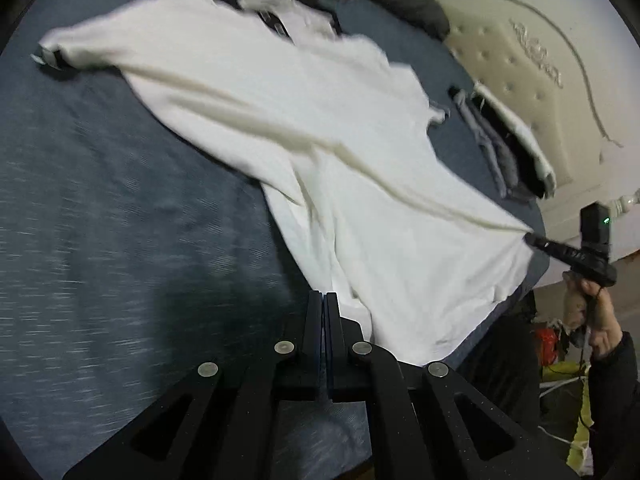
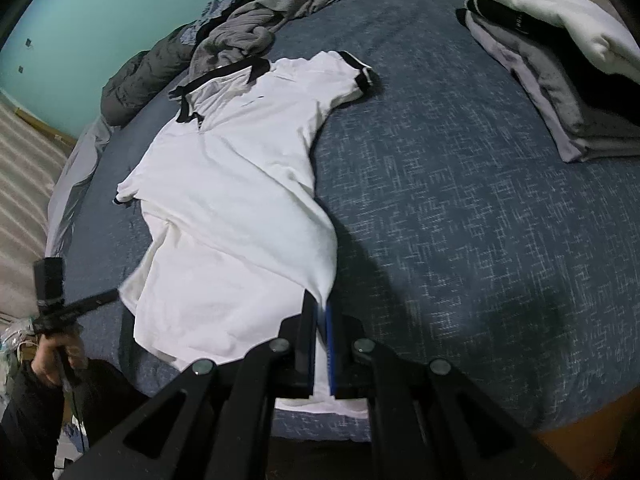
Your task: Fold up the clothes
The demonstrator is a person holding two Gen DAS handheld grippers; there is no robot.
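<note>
Stretching across the blue-grey bed cover (image 1: 100, 208), the white polo shirt (image 1: 300, 128) lies collar toward the far edge and hem at the near edge. In the left wrist view the left gripper (image 1: 324, 300) has its fingers pressed together on the hem's left corner, while the right gripper (image 1: 536, 239), held by a hand (image 1: 592, 312), pinches the opposite hem corner. A folded pile (image 1: 508, 152) sits near the cover's right edge.

In the right wrist view the right gripper (image 2: 322, 308) is clamped with white cloth between its fingers; the left gripper (image 2: 114, 294) bites the other corner. Crumpled grey clothing (image 2: 256, 20) lies beyond the collar (image 2: 224, 76).
</note>
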